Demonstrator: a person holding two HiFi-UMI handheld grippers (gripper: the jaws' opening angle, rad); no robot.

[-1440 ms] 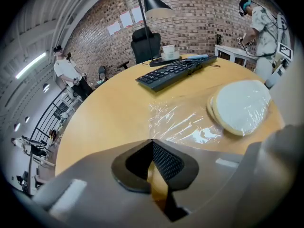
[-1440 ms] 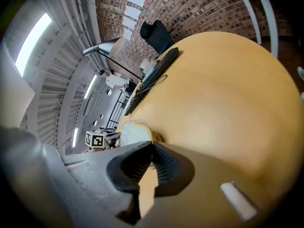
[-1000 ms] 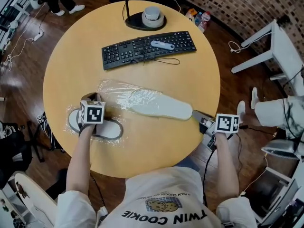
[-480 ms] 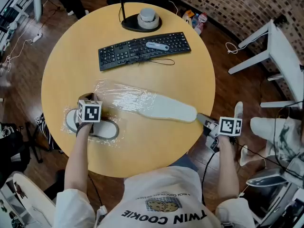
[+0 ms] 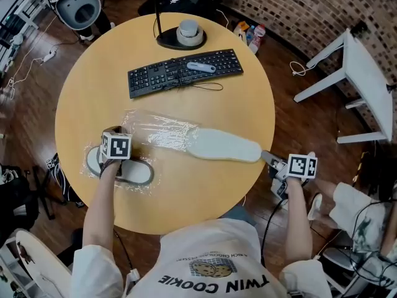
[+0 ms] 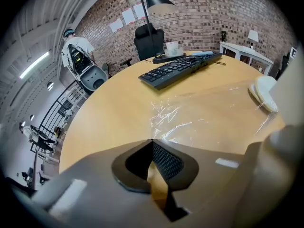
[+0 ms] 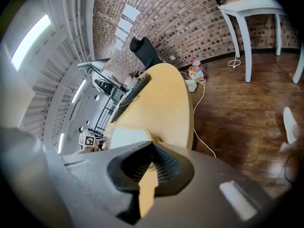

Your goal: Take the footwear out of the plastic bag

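Note:
A long white slipper (image 5: pixel 223 146) lies across the round wooden table (image 5: pixel 93 85), its right end near the table's edge and its left end still inside a clear plastic bag (image 5: pixel 158 129). My right gripper (image 5: pixel 264 158) is shut on the slipper's right tip; in the right gripper view the slipper (image 7: pixel 126 137) shows just past the closed jaws (image 7: pixel 149 163). My left gripper (image 5: pixel 122 135) is shut on the bag's left end, and crinkled plastic (image 6: pixel 190 122) stretches ahead of it. A second, grey-rimmed slipper (image 5: pixel 133 172) lies in plastic under my left hand.
A black keyboard (image 5: pixel 183 72) with a white object on it and a lamp base (image 5: pixel 180 37) sit at the table's far side. A white side table (image 5: pixel 353 73) stands to the right. An office chair (image 5: pixel 77 5) is at the far left. Cables run over the wooden floor.
My right gripper has drawn the white slipper to the right, further out of the bag and closer to the table's edge. The left gripper has held still on the bag.

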